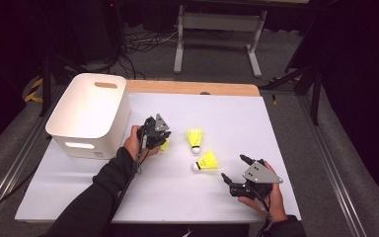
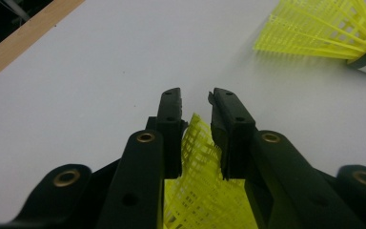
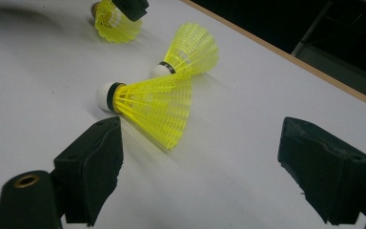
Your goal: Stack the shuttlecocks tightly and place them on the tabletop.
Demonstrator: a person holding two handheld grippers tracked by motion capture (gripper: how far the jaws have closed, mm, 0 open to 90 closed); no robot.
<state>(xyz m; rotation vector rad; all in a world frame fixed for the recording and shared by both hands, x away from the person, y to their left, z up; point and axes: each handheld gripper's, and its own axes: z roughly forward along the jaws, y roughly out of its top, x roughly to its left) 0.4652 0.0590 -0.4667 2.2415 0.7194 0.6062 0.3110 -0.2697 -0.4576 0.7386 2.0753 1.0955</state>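
- up at the left of the white table top (image 1: 217,118) stands a white bin (image 1: 90,113) with handle slots; we see its inside walls bare, though its floor is hidden from the high view.
- our left gripper (image 1: 159,137) sits just right of the bin, close to its front corner, held in the left hand (image 1: 134,144) with the dark sleeve running back toward the bottom edge.
- its jaws are pinched on the yellow mesh skirt of a held shuttlecock (image 2: 198,157); in the left gripper view the skirt is squeezed between the two pads and pokes up past them.
- in the high view a sliver of that yellow shows right beside the gripper, low over the table top.
- two more shuttlecocks lie on the table: the middle shuttlecock (image 1: 195,138), cork toward us, and the near shuttlecock (image 1: 205,162), on its side with the cork to the left.
- our right gripper (image 1: 233,174) rests low at the front right, hand beneath it, jaws pointing toward the near shuttlecock.
- its jaws are spread wide with nothing between them; in the right gripper view the near shuttlecock lies just ahead of the left pad.
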